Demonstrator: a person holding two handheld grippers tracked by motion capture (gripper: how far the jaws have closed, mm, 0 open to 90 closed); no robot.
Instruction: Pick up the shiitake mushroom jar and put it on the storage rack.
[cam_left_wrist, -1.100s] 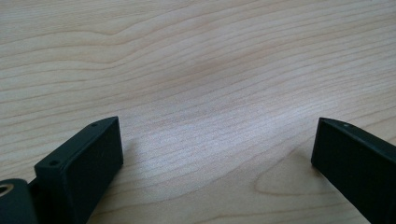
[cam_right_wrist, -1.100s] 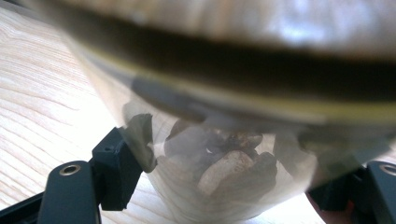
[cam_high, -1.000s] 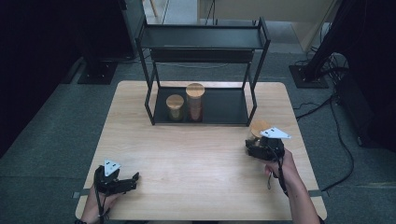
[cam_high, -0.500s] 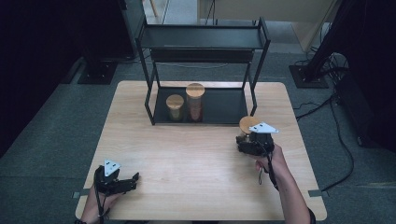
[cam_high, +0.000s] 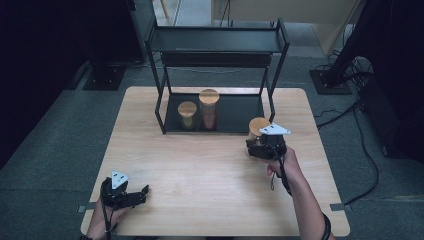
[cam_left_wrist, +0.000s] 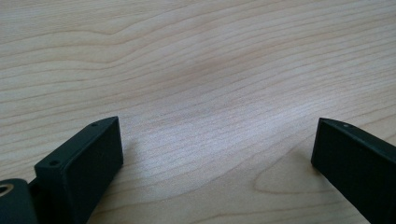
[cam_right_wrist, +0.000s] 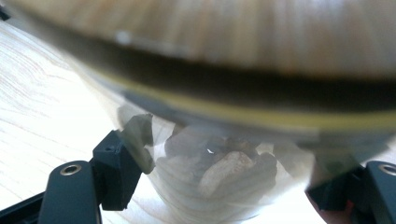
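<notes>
- The right gripper (cam_high: 260, 148) is clamped on a glass jar (cam_high: 258, 131) with a wooden lid; in the right gripper view the jaws press on both sides of the clear jar body (cam_right_wrist: 219, 182), with pale and dark pieces visible inside it.
- Compared with a second ago, the right gripper and its jar have travelled left and toward the far side of the table (cam_high: 210, 185): then they were near the right edge, now they hang just in front of the right front leg of the black shelf rack (cam_high: 217, 47).
- The jar looks lifted clear of the tabletop, though I cannot tell that for certain.
- The grip looks the same as in the earlier frames: tight on the jar.
- The left gripper (cam_high: 131, 197) has not shifted; it rests at the near left corner of the table, jaws spread wide with bare wood between them in the left gripper view.
- Two other lidded jars stand where they stood before, on the rack's lower tray: a short jar (cam_high: 187, 115) on the left and a tall jar (cam_high: 209, 108) just beside it on the right.
- The held jar is well apart from those two, to their right and nearer.
</notes>
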